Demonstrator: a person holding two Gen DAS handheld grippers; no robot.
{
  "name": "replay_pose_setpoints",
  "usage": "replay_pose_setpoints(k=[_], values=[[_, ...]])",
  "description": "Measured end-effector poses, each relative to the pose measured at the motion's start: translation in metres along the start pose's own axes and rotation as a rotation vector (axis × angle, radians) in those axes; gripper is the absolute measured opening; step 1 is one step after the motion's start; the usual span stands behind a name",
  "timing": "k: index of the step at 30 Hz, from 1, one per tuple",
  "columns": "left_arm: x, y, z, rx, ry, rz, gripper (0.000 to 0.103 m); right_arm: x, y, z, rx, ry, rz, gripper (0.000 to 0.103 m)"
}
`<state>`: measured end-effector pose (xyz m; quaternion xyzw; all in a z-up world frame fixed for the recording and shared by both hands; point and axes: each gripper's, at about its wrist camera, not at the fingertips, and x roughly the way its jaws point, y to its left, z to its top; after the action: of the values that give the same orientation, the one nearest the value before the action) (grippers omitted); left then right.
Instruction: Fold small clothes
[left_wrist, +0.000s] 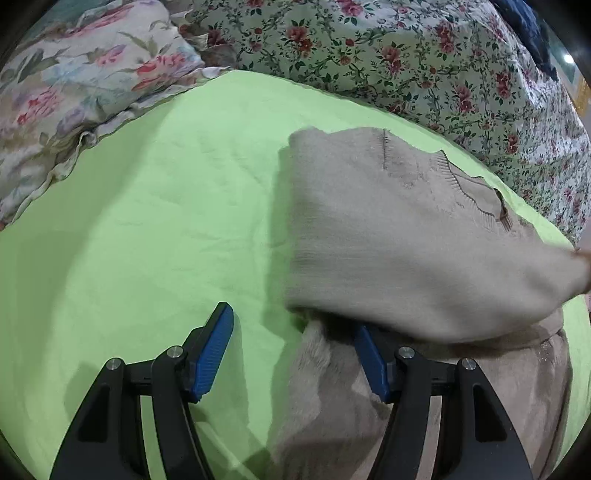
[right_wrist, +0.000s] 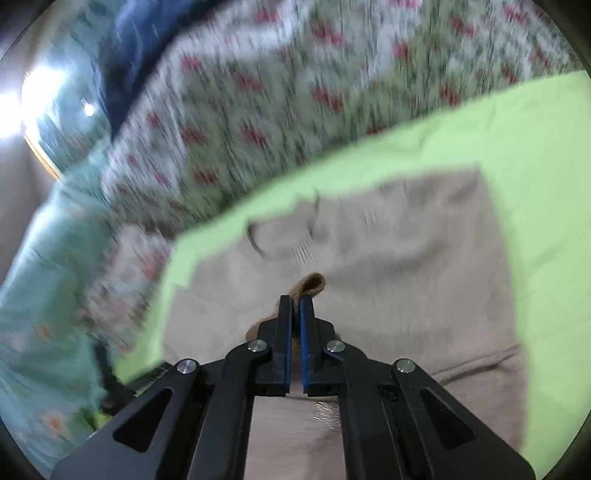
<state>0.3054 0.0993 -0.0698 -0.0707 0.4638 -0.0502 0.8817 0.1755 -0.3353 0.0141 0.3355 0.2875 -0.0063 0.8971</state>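
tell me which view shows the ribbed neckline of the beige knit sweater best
The left wrist view: the beige knit sweater is fairly sharp there, its ribbed neckline showing its knit. The right wrist view shows the neckline smeared by motion blur.

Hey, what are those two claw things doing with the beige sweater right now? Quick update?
Left gripper open, empty. Right gripper shut on a sweater fold, lifting it. Sweater lies on green sheet. Nothing in the way.
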Motion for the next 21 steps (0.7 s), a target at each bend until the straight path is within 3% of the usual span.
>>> replay_pose_setpoints(k=[2, 4, 9, 13, 17, 21], values=[[0.000, -0.001, 0.002, -0.001, -0.008, 0.003, 0.065, -0.012, -0.002, 0.014, 0.005, -0.009, -0.064, 0.005], [0.006, -0.005, 0.007, -0.019, -0.001, 0.018, 0.066, -0.004, -0.014, 0.020, 0.010, 0.059, -0.155, 0.005], [0.009, 0.000, 0.006, -0.055, -0.010, 0.041, 0.066, 0.031, -0.052, 0.008, 0.090, 0.173, -0.259, 0.005], [0.007, -0.005, 0.001, -0.015, -0.006, 0.051, 0.067, 0.036, -0.066, 0.001, 0.121, 0.160, -0.306, 0.004], [0.004, -0.013, -0.003, 0.034, -0.008, 0.043, 0.067, 0.012, -0.065, -0.001, 0.119, 0.064, -0.332, 0.004], [0.006, -0.013, -0.004, 0.024, -0.006, 0.056, 0.067, 0.026, -0.069, -0.010, 0.104, 0.129, -0.384, 0.004]])
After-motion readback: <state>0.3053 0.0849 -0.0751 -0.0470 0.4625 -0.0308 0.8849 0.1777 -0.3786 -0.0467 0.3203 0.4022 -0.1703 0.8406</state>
